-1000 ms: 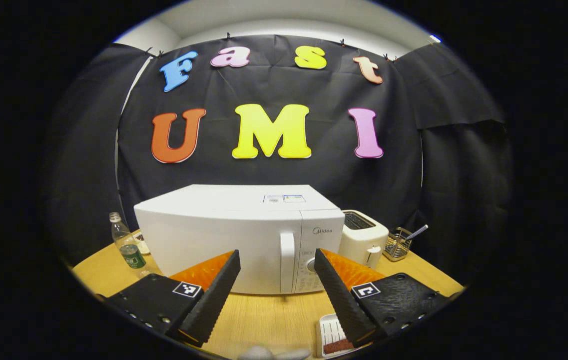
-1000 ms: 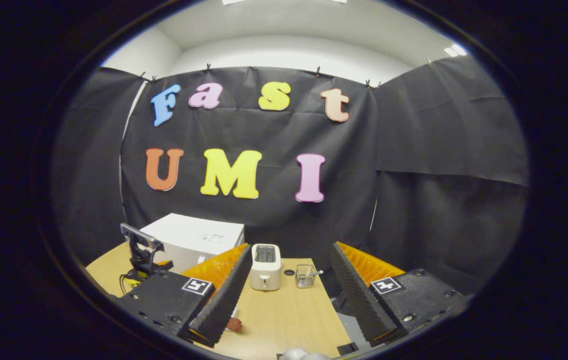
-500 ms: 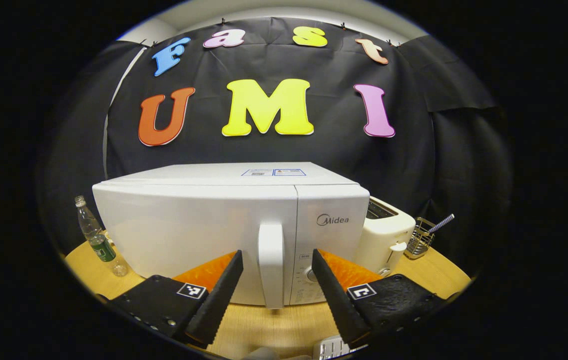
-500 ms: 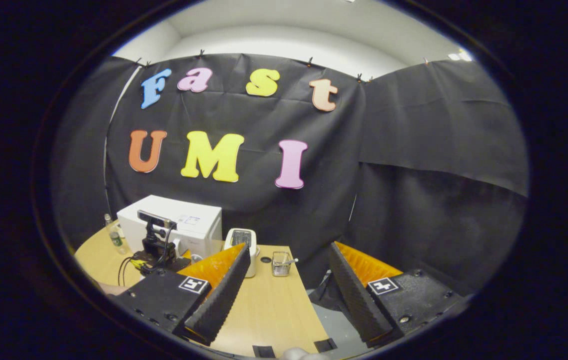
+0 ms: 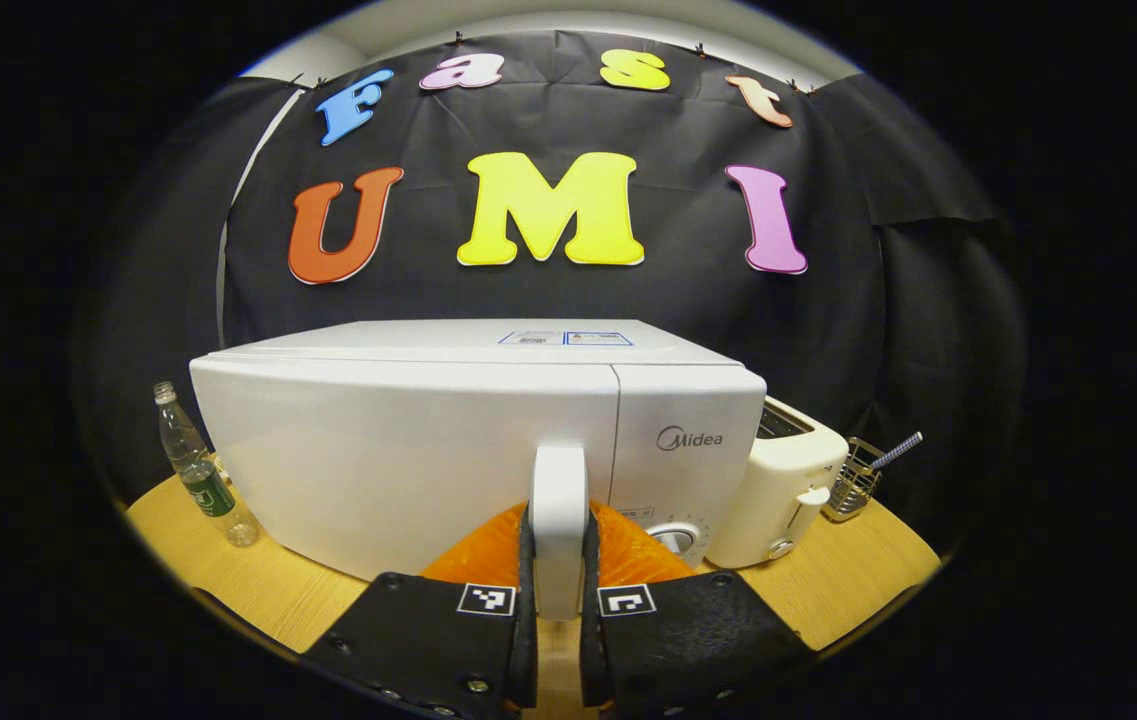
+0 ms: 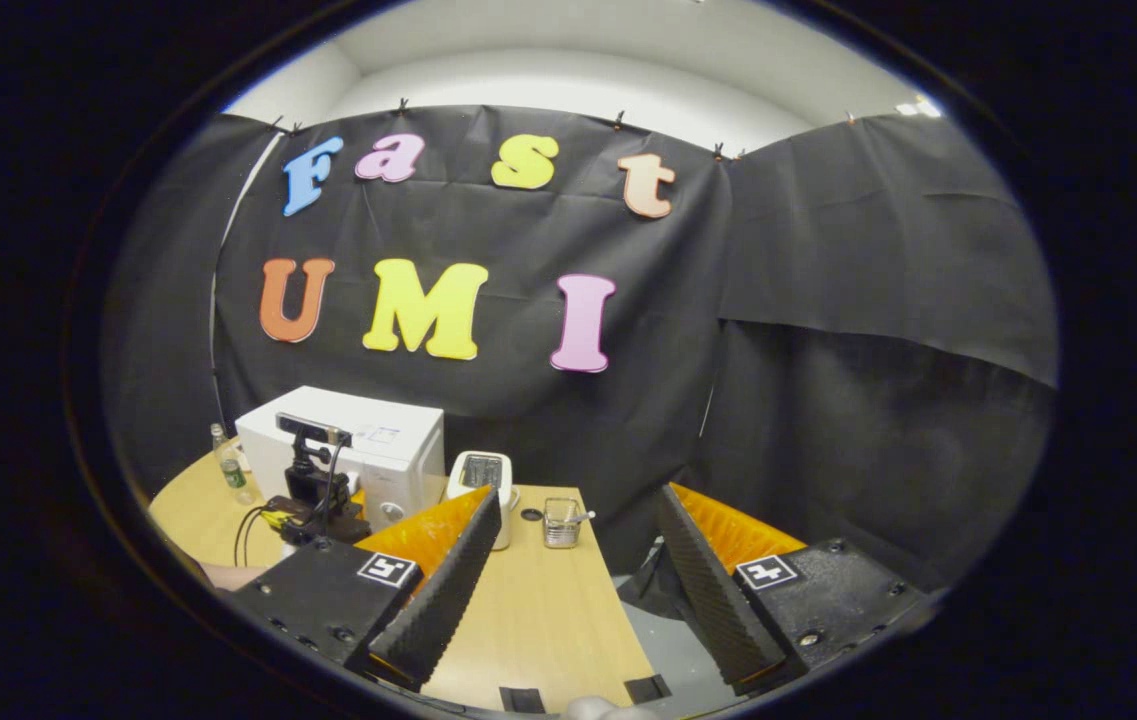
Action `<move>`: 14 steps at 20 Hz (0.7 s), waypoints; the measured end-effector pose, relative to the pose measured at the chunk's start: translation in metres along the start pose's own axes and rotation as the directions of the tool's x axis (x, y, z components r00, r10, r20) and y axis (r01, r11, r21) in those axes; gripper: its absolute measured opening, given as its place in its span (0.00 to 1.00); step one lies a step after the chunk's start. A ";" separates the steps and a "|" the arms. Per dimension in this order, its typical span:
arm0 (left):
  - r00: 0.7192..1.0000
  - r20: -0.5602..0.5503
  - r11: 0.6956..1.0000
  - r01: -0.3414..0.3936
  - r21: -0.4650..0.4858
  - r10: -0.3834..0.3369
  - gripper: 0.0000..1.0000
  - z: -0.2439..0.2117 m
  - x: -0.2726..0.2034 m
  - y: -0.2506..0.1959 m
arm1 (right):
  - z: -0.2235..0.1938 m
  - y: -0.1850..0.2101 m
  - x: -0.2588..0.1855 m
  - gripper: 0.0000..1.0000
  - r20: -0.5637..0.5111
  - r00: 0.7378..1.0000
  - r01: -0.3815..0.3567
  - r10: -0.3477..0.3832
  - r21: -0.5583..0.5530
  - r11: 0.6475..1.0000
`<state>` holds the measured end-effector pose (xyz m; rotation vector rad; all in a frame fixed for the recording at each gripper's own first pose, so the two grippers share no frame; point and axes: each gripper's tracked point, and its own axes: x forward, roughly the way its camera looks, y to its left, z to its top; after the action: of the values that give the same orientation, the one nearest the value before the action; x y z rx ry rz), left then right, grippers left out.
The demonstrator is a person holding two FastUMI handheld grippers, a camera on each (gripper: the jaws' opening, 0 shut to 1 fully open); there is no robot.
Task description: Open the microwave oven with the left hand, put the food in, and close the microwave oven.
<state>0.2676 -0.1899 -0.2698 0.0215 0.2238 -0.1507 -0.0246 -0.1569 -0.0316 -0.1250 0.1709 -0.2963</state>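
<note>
both fingers (image 5: 526, 590) of the left gripper (image 5: 558, 600) pinch the microwave's (image 5: 408, 450) upright handle (image 5: 558, 525), door closed

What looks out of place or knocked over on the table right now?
Nothing stands out. The microwave, toaster and bottle all stand upright on the table, with nothing spilled. The left tool is shut on the door handle; the door is not yet open.
</note>
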 end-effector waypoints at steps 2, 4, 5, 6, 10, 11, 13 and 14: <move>1.000 0.004 1.000 0.008 0.013 -0.008 0.15 0.000 -0.001 0.000 | 0.000 0.000 -0.001 1.00 -0.002 1.000 -0.002 0.002 0.001 1.000; 1.000 -0.003 1.000 0.016 0.014 -0.016 0.15 -0.002 -0.002 0.001 | 0.001 0.001 -0.003 1.00 0.004 1.000 -0.006 0.006 -0.002 1.000; 1.000 -0.008 1.000 0.022 0.011 -0.022 0.15 -0.002 -0.003 0.000 | 0.001 0.002 -0.003 1.00 0.007 1.000 -0.008 0.008 -0.003 1.000; 0.999 -0.024 1.000 0.021 0.007 -0.021 0.15 -0.006 -0.009 0.000 | 0.002 0.003 -0.004 1.00 0.008 1.000 -0.009 0.009 -0.002 1.000; 1.000 0.029 0.999 0.009 0.050 -0.010 0.15 -0.014 -0.056 0.014 | 0.001 0.013 -0.006 1.00 0.016 1.000 -0.027 0.027 -0.007 1.000; 1.000 0.009 0.999 0.016 0.048 -0.016 0.14 -0.019 -0.070 0.018 | 0.000 0.017 -0.006 1.00 0.016 0.999 -0.037 0.037 -0.012 0.999; 0.999 -0.019 0.998 0.041 0.046 -0.041 0.14 -0.026 -0.092 0.027 | -0.001 0.029 -0.008 1.00 0.016 0.998 -0.061 0.062 -0.007 0.998; 0.998 -0.029 0.997 0.051 0.058 -0.049 0.15 -0.029 -0.105 0.033 | 0.001 0.038 -0.009 1.00 0.022 0.996 -0.084 0.084 0.001 0.996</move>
<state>0.1652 -0.1406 -0.2747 0.0766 0.2477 -0.2070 -0.0225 -0.1178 -0.0348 -0.1187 0.1534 -0.2114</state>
